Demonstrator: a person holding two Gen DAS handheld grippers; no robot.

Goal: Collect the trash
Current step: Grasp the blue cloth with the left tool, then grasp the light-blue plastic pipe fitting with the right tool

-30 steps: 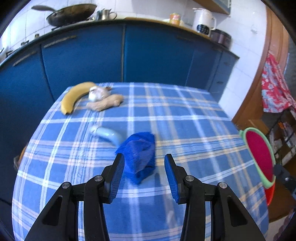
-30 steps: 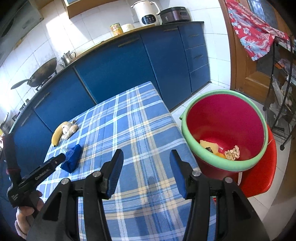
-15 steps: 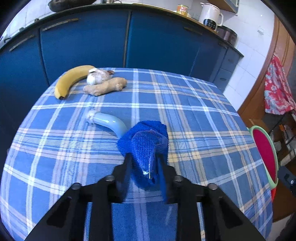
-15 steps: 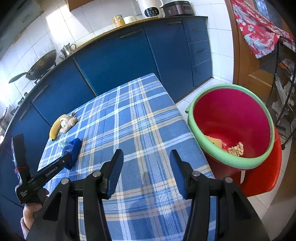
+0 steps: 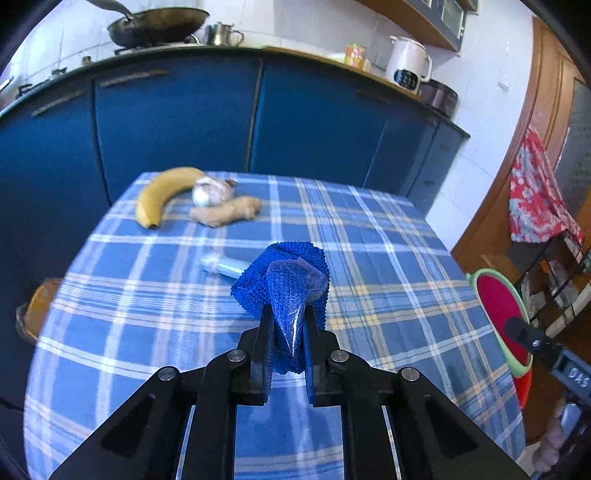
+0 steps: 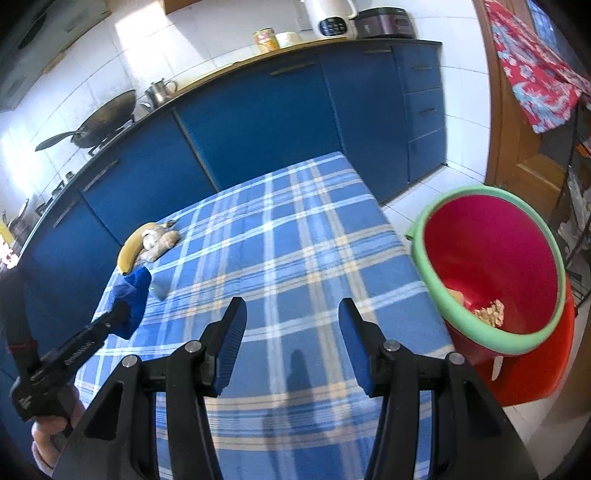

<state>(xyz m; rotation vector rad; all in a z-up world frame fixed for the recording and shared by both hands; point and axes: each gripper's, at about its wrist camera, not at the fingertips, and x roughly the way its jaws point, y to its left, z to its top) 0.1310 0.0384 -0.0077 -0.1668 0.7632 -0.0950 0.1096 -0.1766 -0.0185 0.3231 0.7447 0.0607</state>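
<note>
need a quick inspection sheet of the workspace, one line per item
surface: table under a blue plaid cloth, no spills seen.
job's things: blue cloth pinched in the left gripper; red bin with a green rim beside the table, some scraps inside; pale tube lying on the table behind the cloth.
clutter: banana, garlic and ginger together at the far left corner.
grippers: left gripper shut on the cloth; right gripper open, empty, above the table.
cables: nothing seen.
surroundings: blue cabinets, wok, white kettle.
</note>
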